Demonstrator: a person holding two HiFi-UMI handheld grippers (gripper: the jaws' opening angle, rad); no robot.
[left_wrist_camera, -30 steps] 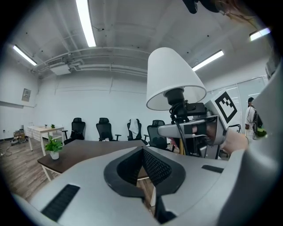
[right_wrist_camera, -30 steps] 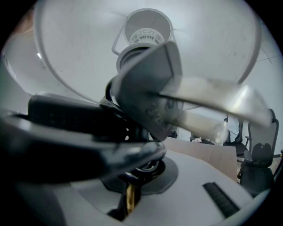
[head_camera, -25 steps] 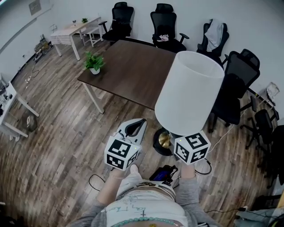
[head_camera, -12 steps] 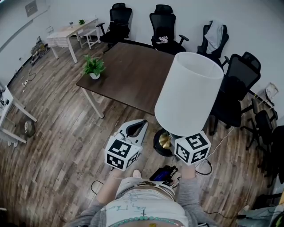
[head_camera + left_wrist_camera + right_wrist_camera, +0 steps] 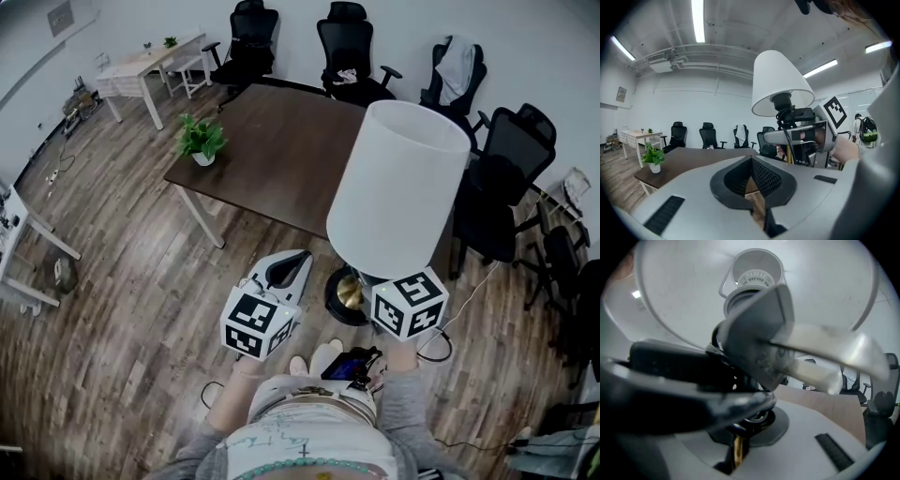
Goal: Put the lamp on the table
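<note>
The lamp has a tall white shade [image 5: 398, 192], a brass stem and a round black base [image 5: 339, 292], and hangs off the floor in front of me. My right gripper [image 5: 738, 448] is shut on the brass stem [image 5: 736, 453] just under the shade; its marker cube [image 5: 409, 305] shows in the head view. The left gripper view shows the shade [image 5: 780, 82] above that grip. The dark brown table [image 5: 281, 155] stands ahead, beyond the lamp. My left gripper [image 5: 292, 264] hovers left of the lamp base, shut with nothing in it.
A small potted plant [image 5: 200, 139] sits at the table's left corner. Black office chairs [image 5: 354, 56] ring the far side and the right [image 5: 497, 178]. A light table [image 5: 141, 66] stands far left, a white desk [image 5: 19, 234] at the left edge. A cable [image 5: 439, 345] lies on the floor.
The lamp and my right gripper have risen slightly and edged towards the table. The toes of the person's shoes now show below the grippers. The left gripper has barely moved.
</note>
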